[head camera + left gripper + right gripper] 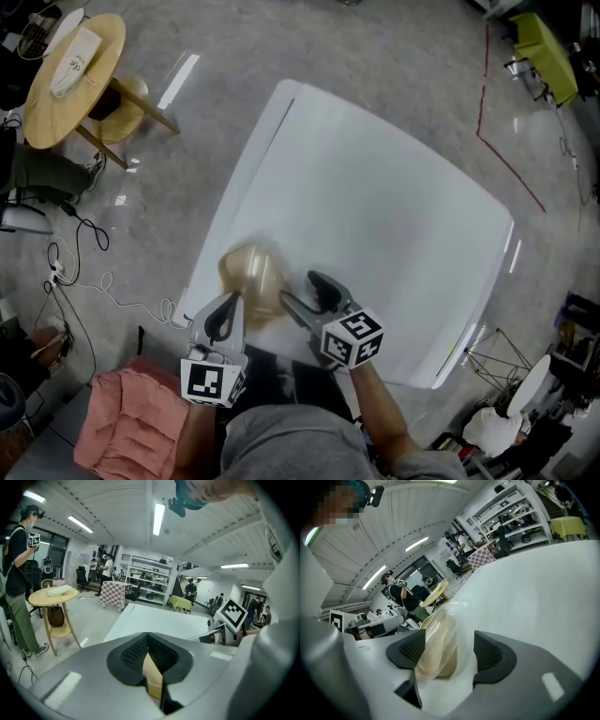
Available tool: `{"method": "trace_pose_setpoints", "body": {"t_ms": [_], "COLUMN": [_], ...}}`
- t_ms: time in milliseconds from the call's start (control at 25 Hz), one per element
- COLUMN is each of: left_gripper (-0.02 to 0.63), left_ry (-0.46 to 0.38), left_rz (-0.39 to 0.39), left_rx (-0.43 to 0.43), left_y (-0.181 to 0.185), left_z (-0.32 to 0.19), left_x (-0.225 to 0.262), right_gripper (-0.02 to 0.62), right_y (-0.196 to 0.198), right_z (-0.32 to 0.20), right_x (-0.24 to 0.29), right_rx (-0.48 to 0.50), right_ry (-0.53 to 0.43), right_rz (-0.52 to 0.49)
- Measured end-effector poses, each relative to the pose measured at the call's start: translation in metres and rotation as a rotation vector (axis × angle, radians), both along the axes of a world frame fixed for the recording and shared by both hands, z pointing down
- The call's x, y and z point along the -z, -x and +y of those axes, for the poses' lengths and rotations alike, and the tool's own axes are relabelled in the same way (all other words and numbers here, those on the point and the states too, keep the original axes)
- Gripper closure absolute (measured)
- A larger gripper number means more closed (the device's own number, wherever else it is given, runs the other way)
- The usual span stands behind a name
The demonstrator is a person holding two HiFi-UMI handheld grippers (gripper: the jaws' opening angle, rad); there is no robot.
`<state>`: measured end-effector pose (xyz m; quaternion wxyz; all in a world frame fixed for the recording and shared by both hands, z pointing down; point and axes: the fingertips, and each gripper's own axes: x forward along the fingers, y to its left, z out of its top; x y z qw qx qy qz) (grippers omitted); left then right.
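Head view shows a thin tan plastic bag (251, 274) at the near left of the white table (375, 206), with the left hand-held gripper (226, 317) clamped on its edge, seemingly to steady it, while the right hand-held gripper (307, 296) has its jaws apart around the puffed side.

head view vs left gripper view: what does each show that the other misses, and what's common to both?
Head view only: the whole tan plastic bag bulging on the white table, a pink cloth on the floor, and a red floor line.
Left gripper view only: the left gripper shut on a thin edge of that bag, with shelving and a checkered table far back.
Both: the white table, the round wooden table, and the right gripper, jaws apart in the head view.
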<state>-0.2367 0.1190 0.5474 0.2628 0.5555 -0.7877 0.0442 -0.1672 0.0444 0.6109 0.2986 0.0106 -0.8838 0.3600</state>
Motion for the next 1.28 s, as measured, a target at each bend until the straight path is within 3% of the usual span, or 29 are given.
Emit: {"method": "trace_pose_setpoints", "body": {"t_ms": [160, 480, 840, 1280], "left_gripper": [0.595, 0.595, 0.595, 0.595], "left_ry": [-0.006, -0.007, -0.022, -0.031], "left_rz": [0.000, 0.004, -0.008, -0.015], "left_rx": [0.012, 0.035, 0.037, 0.030], "left_y": [0.004, 0.009, 0.006, -0.003], "left_z": [0.004, 0.011, 0.012, 0.012], "left_x": [0.001, -0.001, 0.007, 0.014], "right_gripper": [0.300, 0.463, 0.529, 0.549], "right_y": [0.002, 0.003, 0.002, -0.001], "right_z": [0.004, 0.001, -0.003, -0.004], "right_x": [-0.005, -0.004, 0.011, 0.023], "right_rx": [0.007, -0.011, -0.043, -0.069], "right_ry": [0.011, -0.019, 0.001, 0.027], "right_rz": [0.022, 0.039, 0.000, -0.029]}}
